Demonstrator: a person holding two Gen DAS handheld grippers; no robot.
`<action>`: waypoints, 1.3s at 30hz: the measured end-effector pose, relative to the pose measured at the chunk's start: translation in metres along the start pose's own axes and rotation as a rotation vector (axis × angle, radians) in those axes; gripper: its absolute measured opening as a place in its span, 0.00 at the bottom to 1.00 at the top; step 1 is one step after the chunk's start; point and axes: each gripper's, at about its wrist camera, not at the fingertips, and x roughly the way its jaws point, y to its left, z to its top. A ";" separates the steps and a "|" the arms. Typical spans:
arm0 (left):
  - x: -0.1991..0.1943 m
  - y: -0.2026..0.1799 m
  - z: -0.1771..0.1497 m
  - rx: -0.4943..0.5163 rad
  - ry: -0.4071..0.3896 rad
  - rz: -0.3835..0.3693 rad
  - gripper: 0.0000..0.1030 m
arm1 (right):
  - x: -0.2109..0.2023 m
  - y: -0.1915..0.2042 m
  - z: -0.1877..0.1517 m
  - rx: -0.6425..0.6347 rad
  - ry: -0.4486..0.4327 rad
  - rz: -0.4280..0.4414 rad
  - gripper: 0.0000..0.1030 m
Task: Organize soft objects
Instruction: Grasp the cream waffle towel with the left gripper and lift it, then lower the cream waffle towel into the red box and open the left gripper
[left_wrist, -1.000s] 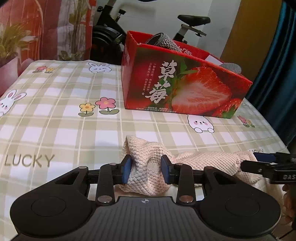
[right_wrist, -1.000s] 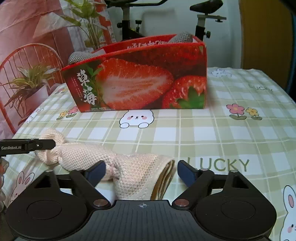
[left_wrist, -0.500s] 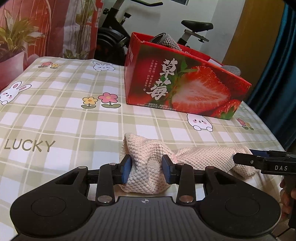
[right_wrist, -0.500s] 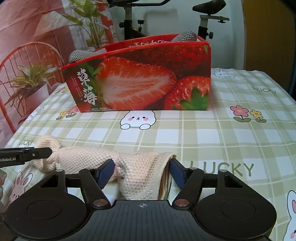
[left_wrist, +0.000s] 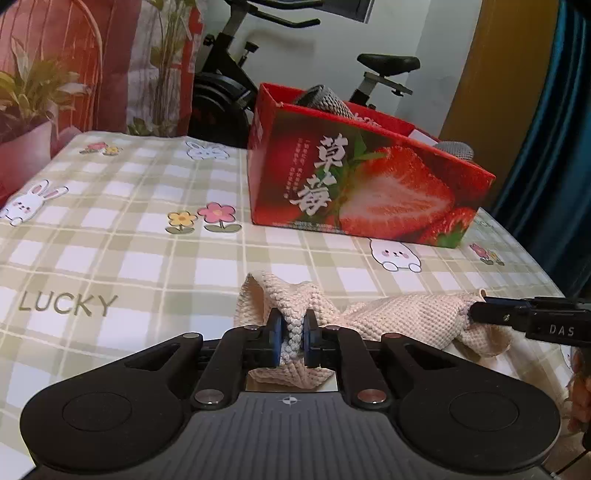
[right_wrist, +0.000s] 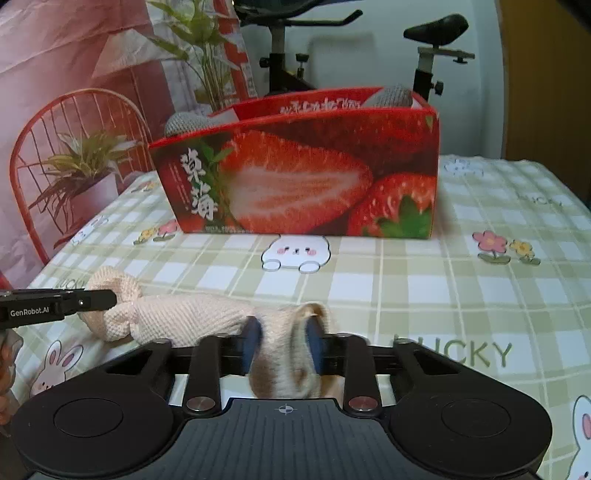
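A cream knitted cloth (left_wrist: 402, 317) lies bunched on the checked tablecloth near the front edge. My left gripper (left_wrist: 291, 338) is shut on its left end. My right gripper (right_wrist: 284, 341) is shut on its right end, and the cloth (right_wrist: 184, 317) stretches between the two. The right gripper's finger shows in the left wrist view (left_wrist: 532, 319), and the left gripper's finger shows in the right wrist view (right_wrist: 55, 304). A red strawberry box (left_wrist: 354, 192) stands behind the cloth and holds grey knitted items (left_wrist: 325, 101). The box also shows in the right wrist view (right_wrist: 295, 181).
The tablecloth (left_wrist: 110, 236) has rabbit, flower and LUCKY prints. An exercise bike (left_wrist: 236, 74) stands behind the table. A red wire chair (right_wrist: 74, 147) with a potted plant (right_wrist: 81, 166) stands at the left. A blue curtain (left_wrist: 554, 147) hangs at the right.
Both grippers have closed on the ends of the cloth; the right one was wide open a second ago. Both views have moved nearer the table.
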 end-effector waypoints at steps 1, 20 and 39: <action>-0.001 0.001 0.001 -0.003 -0.005 -0.003 0.11 | -0.001 0.000 0.001 -0.002 -0.006 0.002 0.20; -0.024 -0.011 0.061 0.034 -0.146 -0.034 0.11 | -0.037 0.001 0.062 -0.063 -0.171 0.022 0.20; 0.008 -0.047 0.161 0.114 -0.250 -0.033 0.11 | -0.029 -0.041 0.175 -0.124 -0.285 -0.009 0.20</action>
